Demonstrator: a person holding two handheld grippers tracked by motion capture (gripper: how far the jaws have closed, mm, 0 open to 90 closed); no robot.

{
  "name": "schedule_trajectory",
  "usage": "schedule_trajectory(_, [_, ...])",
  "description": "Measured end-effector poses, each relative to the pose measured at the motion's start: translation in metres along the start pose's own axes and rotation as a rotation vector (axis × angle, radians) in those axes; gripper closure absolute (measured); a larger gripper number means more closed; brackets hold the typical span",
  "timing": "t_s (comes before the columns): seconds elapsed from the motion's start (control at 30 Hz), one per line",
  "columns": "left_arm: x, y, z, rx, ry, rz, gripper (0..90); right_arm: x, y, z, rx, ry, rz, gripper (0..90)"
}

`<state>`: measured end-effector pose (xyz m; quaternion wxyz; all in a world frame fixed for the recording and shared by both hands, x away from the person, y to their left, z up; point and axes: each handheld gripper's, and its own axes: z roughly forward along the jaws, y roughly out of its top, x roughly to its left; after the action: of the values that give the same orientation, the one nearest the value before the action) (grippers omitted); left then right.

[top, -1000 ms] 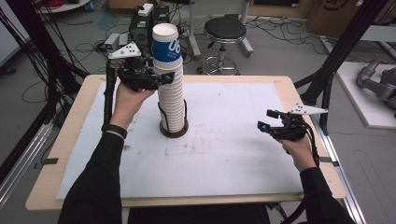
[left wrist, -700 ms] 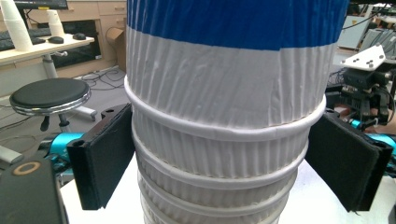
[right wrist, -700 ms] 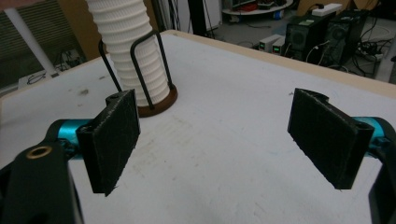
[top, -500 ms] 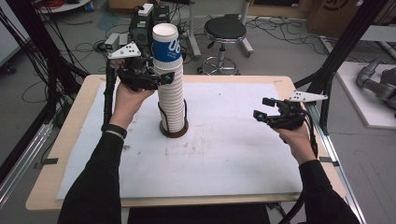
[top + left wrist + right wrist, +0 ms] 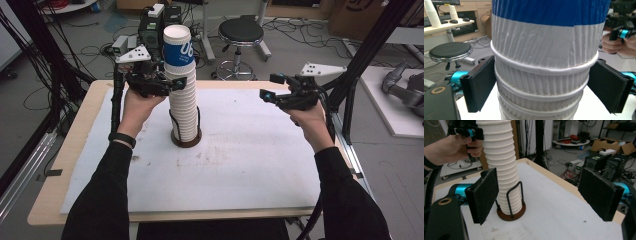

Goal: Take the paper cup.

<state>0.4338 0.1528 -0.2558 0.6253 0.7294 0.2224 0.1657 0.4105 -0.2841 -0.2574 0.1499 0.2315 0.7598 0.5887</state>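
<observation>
the left claw sits high on the cup stack, its jaws spread wide on either side of the ribbed wall just under the blue-banded top cup; in the left gripper view the pads stand just beside the rims, and whether they press cannot be told. the right claw hangs in the air well apart from the stack, jaws wide apart with nothing between them, aimed toward the stack. the stack stands upright but leaning a little in a dark round holder with wire uprights, left of centre on the white-covered tabletop. a stool and cables lie on the floor beyond. the step in hand looks like steadying the stack so that a cup can be taken off the top. the next move likely calls for the right claw to come across at the height of the top cup, close on its wall above the left claw, and lift straight up while the left keeps the rest down; too hard a squeeze could crush the paper or tip the column.
</observation>
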Motion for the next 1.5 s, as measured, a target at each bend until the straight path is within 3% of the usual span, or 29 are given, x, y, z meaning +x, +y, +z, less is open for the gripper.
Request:
schedule_trajectory(0.3, [0.000, 0.000, 0.000, 0.002, 0.000, 0.001, 12.4, 0.014, 0.045, 0.038, -0.023, 0.049, -0.057, 17.2])
schedule_trajectory(0.57, [0.000, 0.000, 0.000, 0.002, 0.000, -0.002, 12.4, 0.021, 0.073, 0.062, -0.038, 0.076, -0.081, 17.2])
schedule_trajectory(0.9, [0.000, 0.000, 0.000, 0.003, -0.003, 0.000, 12.4, 0.032, 0.102, 0.088, -0.046, 0.133, -0.080, 17.1])
schedule_trajectory(1.03, [0.000, 0.000, 0.000, 0.003, -0.003, -0.001, 12.4, 0.039, 0.116, 0.101, -0.048, 0.177, -0.079, 17.1])
schedule_trajectory(1.43, [0.001, 0.001, 0.001, 0.004, -0.005, -0.001, 12.4, 0.049, 0.136, 0.128, -0.051, 0.235, -0.072, 17.1])
schedule_trajectory(1.5, [0.001, 0.001, 0.001, 0.004, -0.005, -0.001, 12.4, 0.050, 0.140, 0.135, -0.072, 0.246, -0.056, 17.1])
